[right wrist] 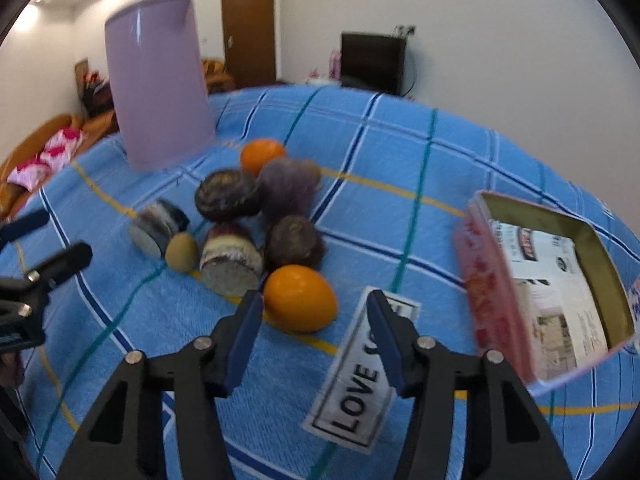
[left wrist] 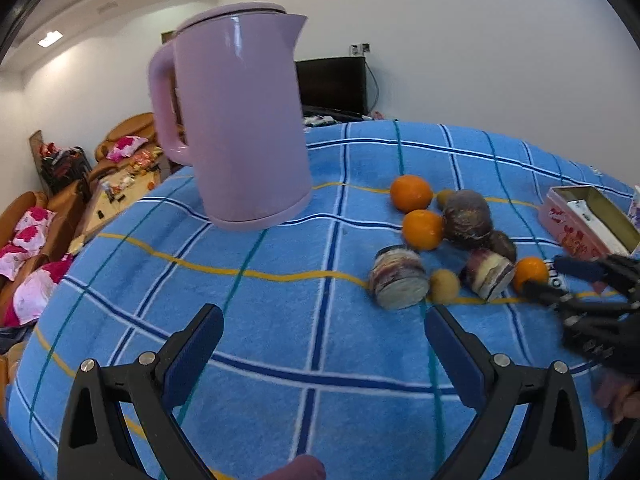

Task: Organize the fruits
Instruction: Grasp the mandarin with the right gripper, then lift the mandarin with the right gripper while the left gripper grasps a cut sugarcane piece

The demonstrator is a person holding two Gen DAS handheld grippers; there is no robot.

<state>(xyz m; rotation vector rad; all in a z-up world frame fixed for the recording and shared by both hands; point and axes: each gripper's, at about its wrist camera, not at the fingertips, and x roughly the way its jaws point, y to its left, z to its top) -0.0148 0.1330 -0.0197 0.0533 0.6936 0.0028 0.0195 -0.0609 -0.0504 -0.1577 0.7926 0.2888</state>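
Right wrist view: an orange (right wrist: 300,298) lies just ahead of the right tool (right wrist: 316,312), whose jaws stand apart and empty, beside the fruit pile (right wrist: 248,220) mid-bench. Left tool (left wrist: 324,328) hovers spread wide, empty, near the lilac kettle (left wrist: 236,120); a pink tin (right wrist: 488,296) sits toward the right edge.

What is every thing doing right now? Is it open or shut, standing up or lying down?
Left gripper: open, holding nothing.
Right gripper: open, nearest orange just ahead, not gripped.
Kettle: upright, lid shut.
Pink tin: open, no lid on, printed paper inside.
Cut purple pieces: lying on their sides.
LOVE label: flat on the blanket.
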